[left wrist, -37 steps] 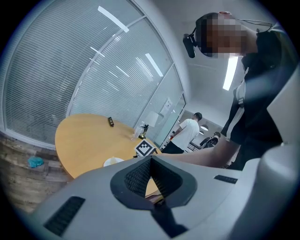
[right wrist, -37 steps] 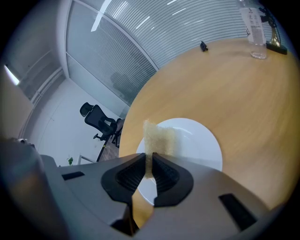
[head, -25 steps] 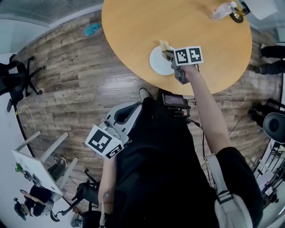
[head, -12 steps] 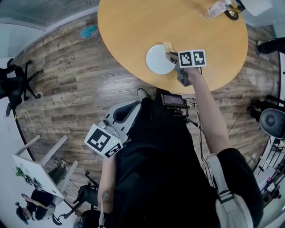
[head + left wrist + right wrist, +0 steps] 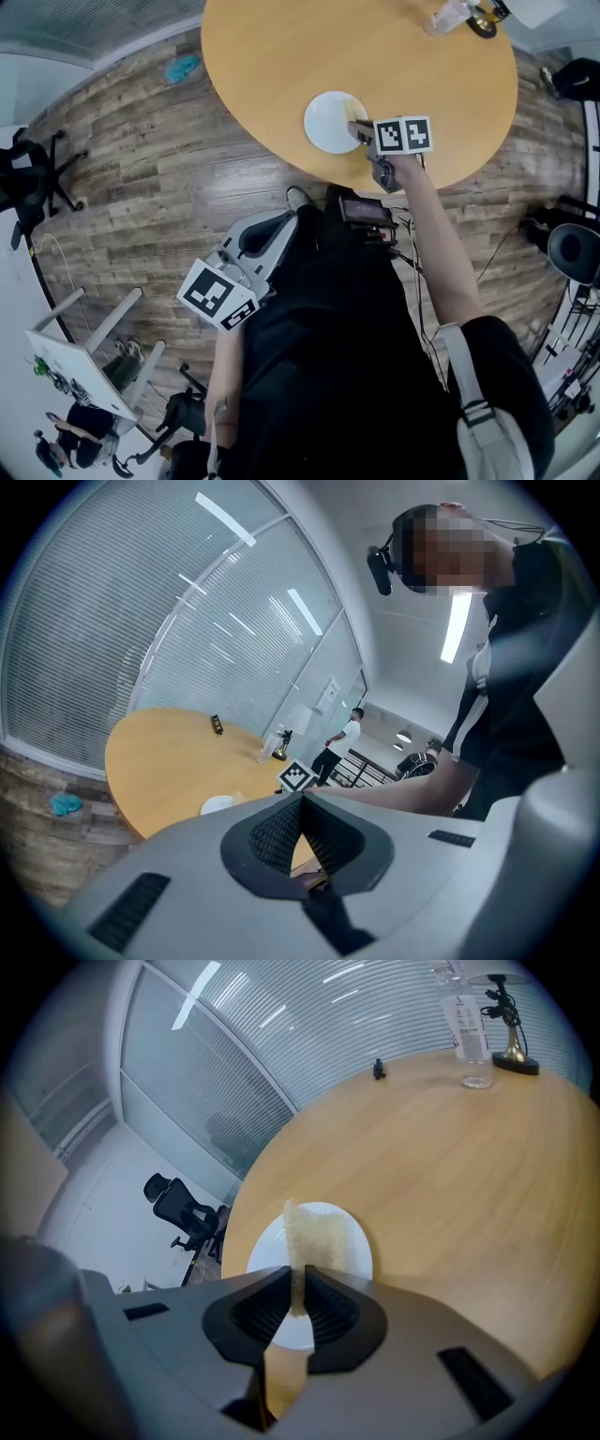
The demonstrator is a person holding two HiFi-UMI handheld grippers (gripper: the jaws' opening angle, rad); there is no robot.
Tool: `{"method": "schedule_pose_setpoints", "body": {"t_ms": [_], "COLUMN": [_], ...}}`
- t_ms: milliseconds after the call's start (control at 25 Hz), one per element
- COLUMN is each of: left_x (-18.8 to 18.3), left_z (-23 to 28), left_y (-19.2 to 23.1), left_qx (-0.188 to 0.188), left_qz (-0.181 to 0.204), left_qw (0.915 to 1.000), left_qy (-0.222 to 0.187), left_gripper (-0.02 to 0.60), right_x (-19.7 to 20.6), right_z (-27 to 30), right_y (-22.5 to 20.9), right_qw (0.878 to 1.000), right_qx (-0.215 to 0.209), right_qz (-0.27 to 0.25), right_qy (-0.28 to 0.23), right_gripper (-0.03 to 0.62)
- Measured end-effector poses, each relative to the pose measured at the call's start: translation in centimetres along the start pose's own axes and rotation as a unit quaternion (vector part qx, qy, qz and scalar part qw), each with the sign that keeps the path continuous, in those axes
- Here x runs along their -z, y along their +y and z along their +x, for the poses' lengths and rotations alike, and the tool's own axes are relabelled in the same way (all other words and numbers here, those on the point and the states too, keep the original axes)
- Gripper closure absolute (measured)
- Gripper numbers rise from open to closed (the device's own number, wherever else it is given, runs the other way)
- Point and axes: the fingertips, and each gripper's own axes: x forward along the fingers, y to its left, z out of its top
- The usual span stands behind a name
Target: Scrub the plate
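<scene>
Plate (image 5: 265, 1258) beneath right tool (image 5: 300, 1290), clamped on sponge (image 5: 319, 1237) in its view; left tool (image 5: 300, 801) closed.

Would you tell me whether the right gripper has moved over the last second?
Yes. The right gripper, shut on the sponge, drew back toward the person, from the far-right rim of the plate to its near-right side.

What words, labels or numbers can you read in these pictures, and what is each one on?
Nothing can be read as text.
Bottle label: there is print, but it is too small to read.
Right marker cube and left marker cube: black-and-white square patterns only, no letters or numbers.
</scene>
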Motion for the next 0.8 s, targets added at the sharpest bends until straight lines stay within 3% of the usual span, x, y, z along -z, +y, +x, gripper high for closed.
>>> {"method": "schedule_pose_setpoints", "body": {"t_ms": [440,800], "left_x": [0.0,-0.2], "left_z": [-0.6,-1.3], "left_y": [0.3,0.6], "left_qx": [-0.010,-0.032], "left_qz": [-0.003,-0.006], "left_qw": [0.9999,0.9992], "left_qy": [-0.011,-0.024], "left_gripper": [0.571,0.571], "right_x": [3.3,1.9], "right_z": [1.8,4.4], "right_y": [3.3,5.4], "right_qw": [0.999,0.995], "right_qx": [-0.015,-0.025], "right_qz": [-0.030,-0.062], "right_qy": [0.040,0.068], "right_gripper": [0.554,0.554]}}
